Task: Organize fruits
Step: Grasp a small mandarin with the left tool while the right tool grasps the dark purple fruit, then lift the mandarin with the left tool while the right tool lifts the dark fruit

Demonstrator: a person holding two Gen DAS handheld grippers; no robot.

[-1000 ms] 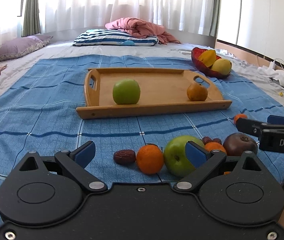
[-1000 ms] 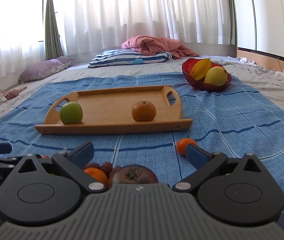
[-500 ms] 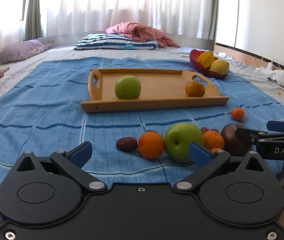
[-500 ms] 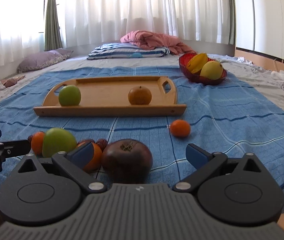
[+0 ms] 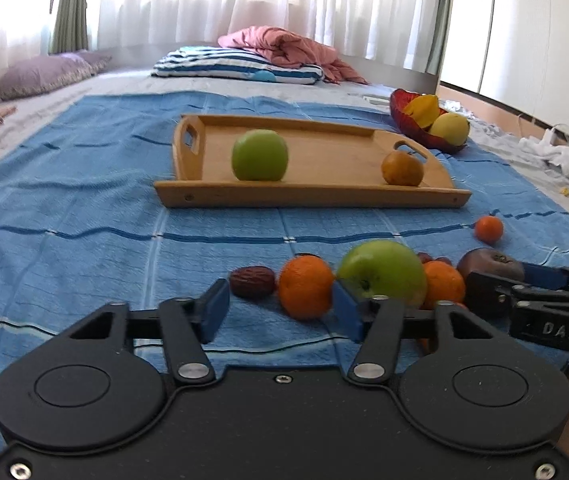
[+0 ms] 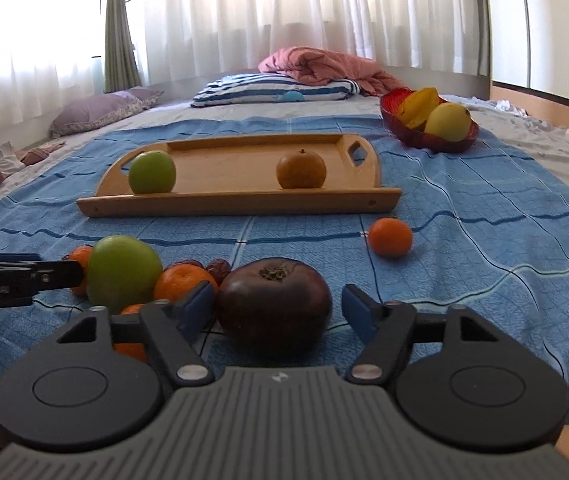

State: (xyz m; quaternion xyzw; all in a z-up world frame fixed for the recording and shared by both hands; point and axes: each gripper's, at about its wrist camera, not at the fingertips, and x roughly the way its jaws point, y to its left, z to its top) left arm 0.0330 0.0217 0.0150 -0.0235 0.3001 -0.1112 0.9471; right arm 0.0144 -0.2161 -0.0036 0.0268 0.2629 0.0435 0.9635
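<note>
Blue checked blanket (image 5: 84, 208) covers the bed you are working over, white curtains behind, striped pillow (image 5: 236, 66) at the far end. Wooden tray (image 5: 308, 196) sits mid-blanket and holds a green apple (image 5: 259, 155) toward its left and a dull orange fruit (image 5: 402, 167) toward its right. Red bowl (image 6: 416, 136) with yellow fruit lies beyond the tray's right end. Near you, a loose cluster: a dried date (image 5: 252, 282), an orange (image 5: 305, 286), a large green apple (image 5: 382, 271), another orange (image 5: 442, 282) and a dark purple fruit (image 6: 274, 310), most of them touching. One small orange (image 6: 389, 237) lies apart to the right. Your left gripper (image 5: 280, 312) is spread, low over the blanket, its fingers flanking the first orange without gripping. Your right gripper (image 6: 278, 310) is also spread, its fingers either side of the dark purple fruit; contact cannot be judged.
</note>
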